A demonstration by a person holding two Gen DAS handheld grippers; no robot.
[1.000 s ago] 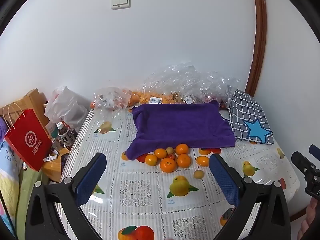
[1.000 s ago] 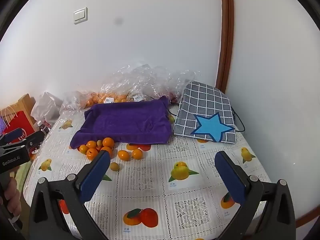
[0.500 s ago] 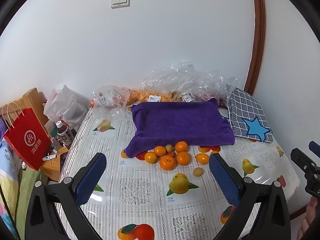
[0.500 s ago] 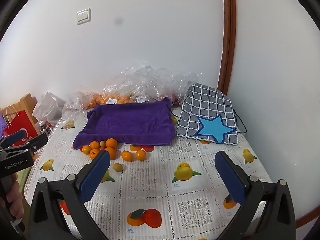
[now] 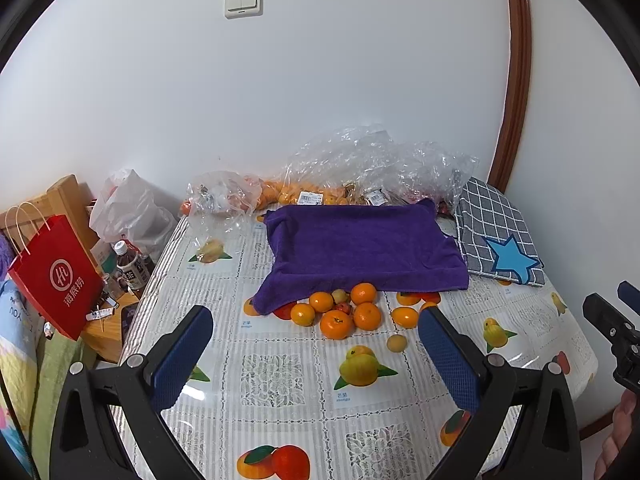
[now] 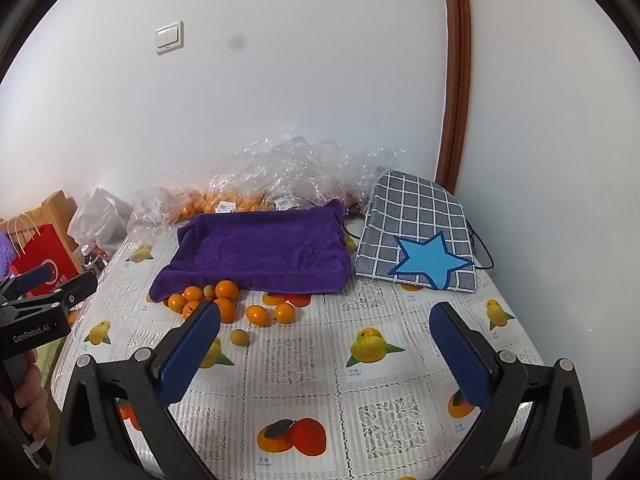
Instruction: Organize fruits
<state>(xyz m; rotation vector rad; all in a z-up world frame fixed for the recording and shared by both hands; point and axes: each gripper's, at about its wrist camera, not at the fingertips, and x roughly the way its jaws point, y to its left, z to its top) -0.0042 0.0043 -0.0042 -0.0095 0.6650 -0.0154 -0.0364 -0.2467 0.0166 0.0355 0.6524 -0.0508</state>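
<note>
Left gripper (image 5: 316,354) held above the near part of the table (image 5: 280,380), fingers spread wide, nothing between the blue pads (image 5: 180,356). Right gripper (image 6: 324,356) likewise gaping wide and empty, poised over the fruit-print tablecloth (image 6: 304,364). Cluster of oranges (image 5: 340,312) lying on the cloth at 12 o'clock from the left gripper, touching one another, tucked against the front edge of the purple towel (image 5: 360,244). From the right wrist view, same oranges (image 6: 216,300) at about 11 o'clock. One small pale fruit (image 5: 397,343) apart from the heap, nearer the grippers. Clear plastic bags (image 5: 360,168) with more orange fruit against the wall at 12 o'clock, behind the towel. Checked pouch with a blue star (image 6: 420,240) at 1 o'clock, just beside the towel. Red paper bag (image 5: 56,276) at 9 o'clock, off the table.
</note>
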